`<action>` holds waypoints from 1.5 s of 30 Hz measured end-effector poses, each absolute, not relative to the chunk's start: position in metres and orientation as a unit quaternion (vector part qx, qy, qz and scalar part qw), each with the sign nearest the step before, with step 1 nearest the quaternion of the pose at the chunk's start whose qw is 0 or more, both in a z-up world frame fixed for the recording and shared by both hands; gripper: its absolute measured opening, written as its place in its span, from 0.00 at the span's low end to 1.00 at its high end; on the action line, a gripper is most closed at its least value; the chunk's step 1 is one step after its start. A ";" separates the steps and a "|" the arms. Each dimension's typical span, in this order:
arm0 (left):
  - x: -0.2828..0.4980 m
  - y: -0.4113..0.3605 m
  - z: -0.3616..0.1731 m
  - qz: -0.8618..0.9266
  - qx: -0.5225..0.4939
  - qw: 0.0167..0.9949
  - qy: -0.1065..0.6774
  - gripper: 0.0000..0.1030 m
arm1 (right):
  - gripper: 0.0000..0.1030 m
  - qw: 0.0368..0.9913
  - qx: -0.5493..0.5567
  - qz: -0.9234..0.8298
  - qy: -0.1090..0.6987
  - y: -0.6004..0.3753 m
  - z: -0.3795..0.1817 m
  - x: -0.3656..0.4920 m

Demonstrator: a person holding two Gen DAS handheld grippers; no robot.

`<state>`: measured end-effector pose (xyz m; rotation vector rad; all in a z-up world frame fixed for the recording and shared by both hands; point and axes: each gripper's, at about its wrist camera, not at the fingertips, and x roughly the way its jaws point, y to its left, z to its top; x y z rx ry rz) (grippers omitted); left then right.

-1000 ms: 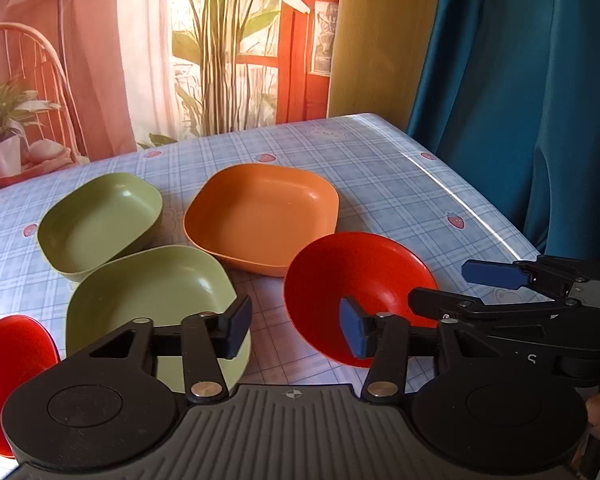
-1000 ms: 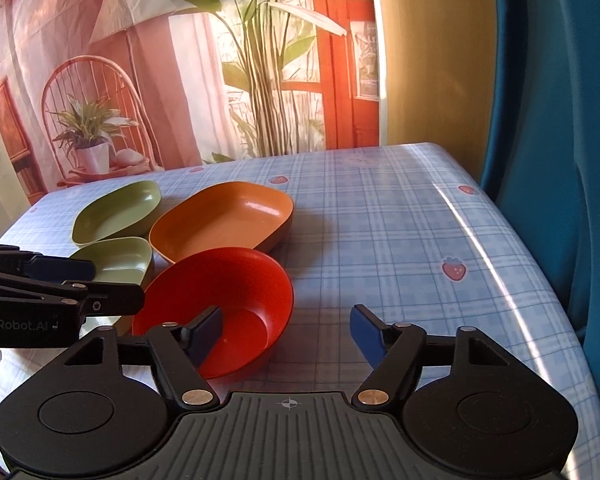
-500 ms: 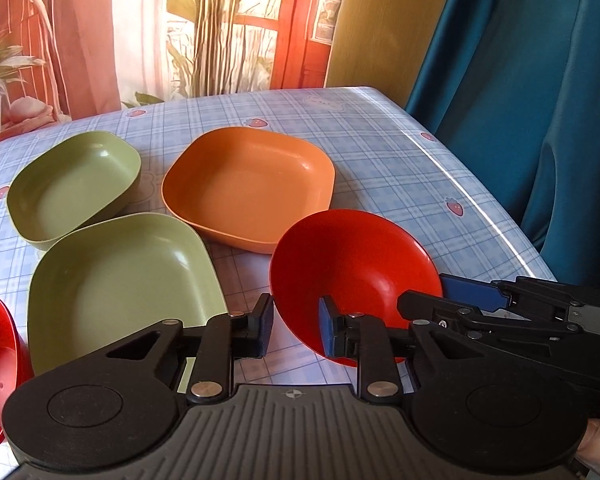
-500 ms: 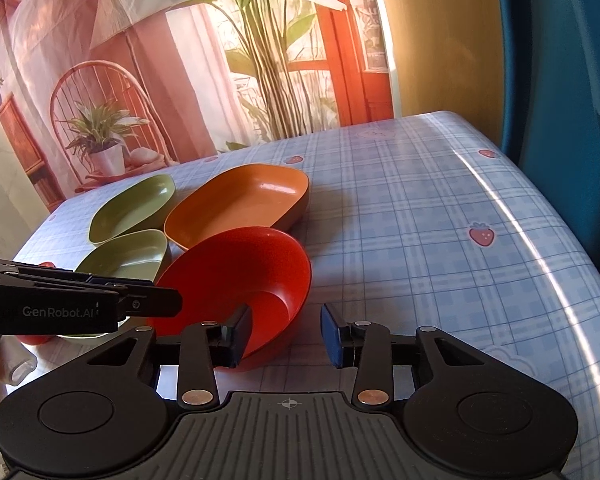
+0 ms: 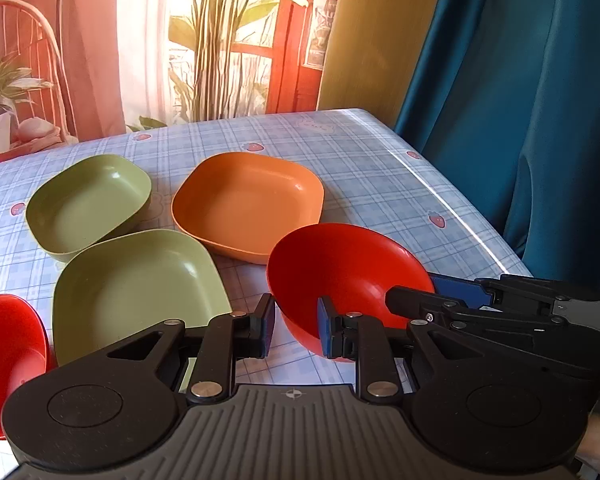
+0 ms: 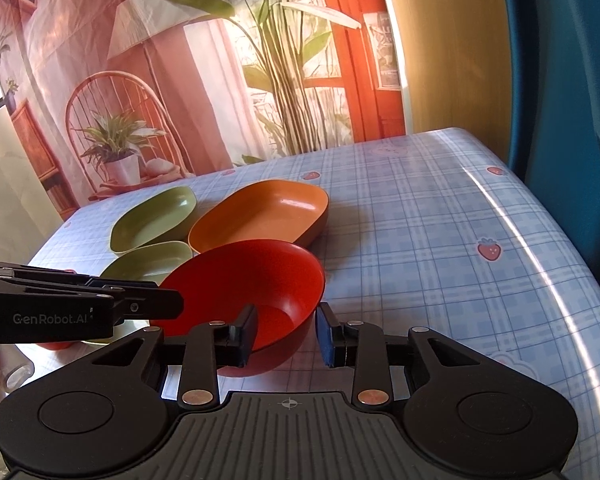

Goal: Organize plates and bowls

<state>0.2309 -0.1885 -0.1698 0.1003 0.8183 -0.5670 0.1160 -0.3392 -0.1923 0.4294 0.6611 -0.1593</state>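
Both grippers have narrowed since a second ago. Left gripper (image 5: 296,330) jaws straddle the near rim of the red bowl (image 5: 340,268), partly closed, contact unclear. Right gripper (image 6: 286,336) jaws straddle its opposite rim (image 6: 256,276) likewise. Only the left view shows a second red bowl (image 5: 8,352), left of the green plate (image 5: 136,284).
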 end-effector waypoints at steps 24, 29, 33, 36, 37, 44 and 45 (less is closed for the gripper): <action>0.211 -0.108 -0.136 -0.223 0.012 0.916 0.333 0.24 | 0.28 0.937 0.144 -0.018 0.318 -0.261 -0.139 0.145; 0.212 -0.078 -0.136 -0.203 -0.013 0.920 0.335 0.24 | 0.28 0.936 0.123 0.004 0.329 -0.233 -0.133 0.160; 0.212 -0.052 -0.138 -0.185 -0.032 0.923 0.335 0.24 | 0.28 0.935 0.106 0.022 0.337 -0.209 -0.130 0.176; 0.211 -0.033 -0.141 -0.168 -0.047 0.926 0.336 0.24 | 0.28 0.934 0.095 0.038 0.341 -0.190 -0.128 0.190; 0.211 -0.027 -0.141 -0.163 -0.050 0.926 0.337 0.24 | 0.28 0.934 0.091 0.044 0.342 -0.183 -0.128 0.195; 0.216 0.012 -0.152 -0.122 -0.071 0.926 0.349 0.24 | 0.29 0.932 0.060 0.083 0.347 -0.144 -0.130 0.228; 0.217 0.017 -0.154 -0.118 -0.074 0.926 0.351 0.24 | 0.29 0.932 0.056 0.088 0.348 -0.140 -0.131 0.233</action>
